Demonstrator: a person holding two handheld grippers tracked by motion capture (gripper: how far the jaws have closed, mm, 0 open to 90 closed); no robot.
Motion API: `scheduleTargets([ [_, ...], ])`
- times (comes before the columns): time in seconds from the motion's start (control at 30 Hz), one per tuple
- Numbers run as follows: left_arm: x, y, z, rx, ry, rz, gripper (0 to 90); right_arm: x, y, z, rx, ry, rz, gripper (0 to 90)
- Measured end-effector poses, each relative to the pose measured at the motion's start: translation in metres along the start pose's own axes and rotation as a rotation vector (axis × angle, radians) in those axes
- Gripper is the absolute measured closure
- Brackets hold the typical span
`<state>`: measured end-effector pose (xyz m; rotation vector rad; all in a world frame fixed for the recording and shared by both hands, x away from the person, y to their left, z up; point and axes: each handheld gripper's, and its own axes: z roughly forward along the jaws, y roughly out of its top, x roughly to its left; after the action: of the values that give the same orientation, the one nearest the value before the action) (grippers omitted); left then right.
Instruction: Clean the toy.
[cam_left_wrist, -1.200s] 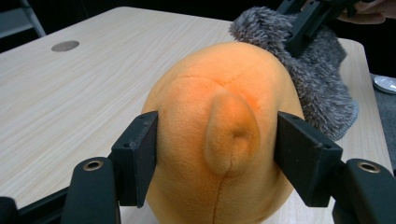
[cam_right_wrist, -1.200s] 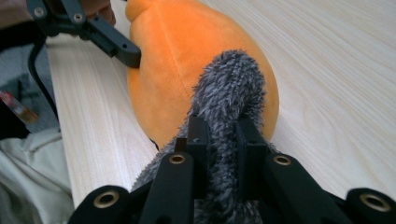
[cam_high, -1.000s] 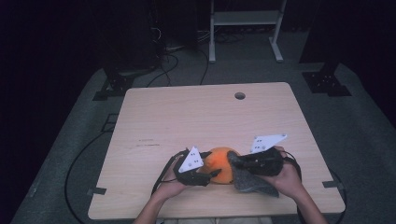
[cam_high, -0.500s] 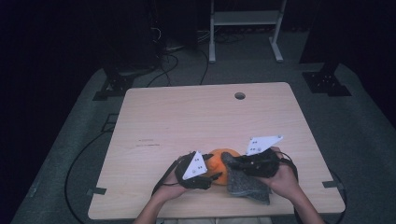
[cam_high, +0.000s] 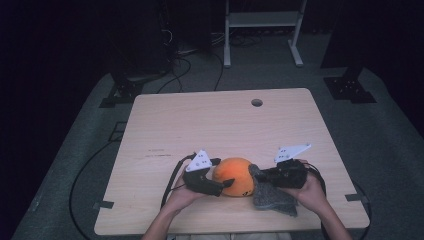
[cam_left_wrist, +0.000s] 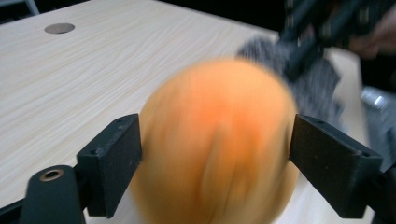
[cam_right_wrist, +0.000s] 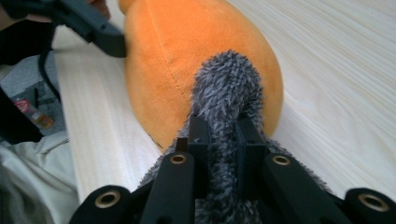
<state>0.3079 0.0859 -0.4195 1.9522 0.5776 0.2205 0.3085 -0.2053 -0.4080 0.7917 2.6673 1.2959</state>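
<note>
In the left gripper view the orange plush ball (cam_left_wrist: 217, 144) between the left gripper (cam_left_wrist: 215, 165) jaws is smeared by motion blur, and its underside is cut off by the bottom edge. Beyond it, the right gripper (cam_left_wrist: 299, 56) and grey fuzzy cloth (cam_left_wrist: 313, 84) are out of focus. In the right gripper view the cloth's lower part is hidden behind the jaws pinching it, and the ball's top runs off the frame
</note>
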Motion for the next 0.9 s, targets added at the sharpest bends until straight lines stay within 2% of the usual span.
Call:
scheduleTargets([
  [0.03, -0.002, 0.000, 0.004, 0.032, 0.030, 0.000, 19.8, 0.005, 0.003, 0.001, -0.005, 0.007, -0.017, 79.0],
  [0.1, -0.002, -0.003, 0.005, 0.017, 0.035, 0.004, 29.0, 0.006, 0.004, 0.002, -0.003, 0.006, -0.024, 79.0],
  [0.13, -0.004, -0.006, 0.004, -0.015, 0.060, 0.026, 35.1, 0.010, 0.005, 0.003, -0.005, -0.009, -0.034, 79.0],
  [0.17, -0.005, -0.006, 0.003, -0.044, 0.072, 0.044, 37.8, 0.010, 0.006, 0.003, -0.010, -0.014, -0.033, 79.1],
  [0.2, -0.005, -0.006, 0.003, -0.044, 0.072, 0.044, 40.1, 0.010, 0.006, 0.003, -0.010, -0.014, -0.033, 79.1],
  [0.27, -0.009, -0.004, 0.001, -0.133, 0.090, 0.099, 41.7, 0.013, 0.014, -0.002, -0.055, -0.048, -0.046, 79.1],
  [0.3, -0.009, -0.004, 0.001, -0.133, 0.090, 0.099, 41.6, 0.013, 0.014, -0.002, -0.055, -0.048, -0.046, 79.1],
  [0.33, -0.009, -0.003, 0.002, -0.157, 0.104, 0.118, 41.3, 0.014, 0.019, -0.004, -0.091, -0.068, -0.047, 79.1],
  [0.4, -0.003, -0.008, 0.006, -0.116, 0.104, 0.112, 39.4, 0.012, 0.019, 0.000, -0.083, -0.082, -0.044, 79.1],
  [0.43, -0.003, -0.008, 0.006, -0.116, 0.104, 0.112, 37.0, 0.012, 0.019, 0.000, -0.083, -0.082, -0.044, 79.1],
  [0.47, 0.003, -0.012, 0.005, -0.115, 0.061, 0.057, 32.7, 0.011, 0.015, 0.011, -0.048, -0.066, -0.038, 79.2],
  [0.5, 0.003, -0.012, 0.005, -0.115, 0.061, 0.057, 28.0, 0.011, 0.015, 0.011, -0.048, -0.066, -0.038, 79.2],
  [0.53, 0.008, -0.007, 0.000, -0.099, 0.028, -0.003, 23.0, 0.012, 0.011, 0.016, -0.037, -0.029, -0.032, 79.1],
  [0.57, 0.009, -0.004, -0.003, -0.108, 0.016, -0.033, 19.7, 0.013, 0.010, 0.016, -0.031, -0.017, -0.028, 79.1],
  [0.63, 0.011, -0.003, -0.004, -0.090, 0.001, -0.073, 18.3, 0.017, 0.009, 0.017, -0.017, 0.020, -0.044, 79.1],
  [0.67, 0.012, -0.004, -0.001, -0.037, 0.007, -0.089, 18.3, 0.019, 0.008, 0.018, -0.007, 0.044, -0.052, 79.1],
  [0.7, 0.012, -0.004, -0.001, -0.037, 0.007, -0.089, 18.5, 0.021, 0.008, 0.019, -0.001, 0.056, -0.063, 79.0],
  [0.73, 0.014, -0.010, 0.003, 0.000, 0.000, -0.125, 23.4, 0.023, 0.008, 0.019, 0.013, 0.047, -0.074, 78.9],
  [0.8, 0.015, -0.012, 0.001, 0.001, 0.001, -0.123, 27.1, 0.023, 0.008, 0.018, 0.017, 0.046, -0.075, 78.9],
  [0.83, 0.016, -0.011, -0.003, 0.022, 0.007, -0.112, 27.6, 0.016, 0.004, 0.016, 0.023, 0.051, -0.053, 78.8],
  [0.9, 0.017, -0.012, -0.004, 0.020, 0.006, -0.109, 27.6, 0.013, 0.001, 0.016, 0.031, 0.049, -0.046, 78.8],
])
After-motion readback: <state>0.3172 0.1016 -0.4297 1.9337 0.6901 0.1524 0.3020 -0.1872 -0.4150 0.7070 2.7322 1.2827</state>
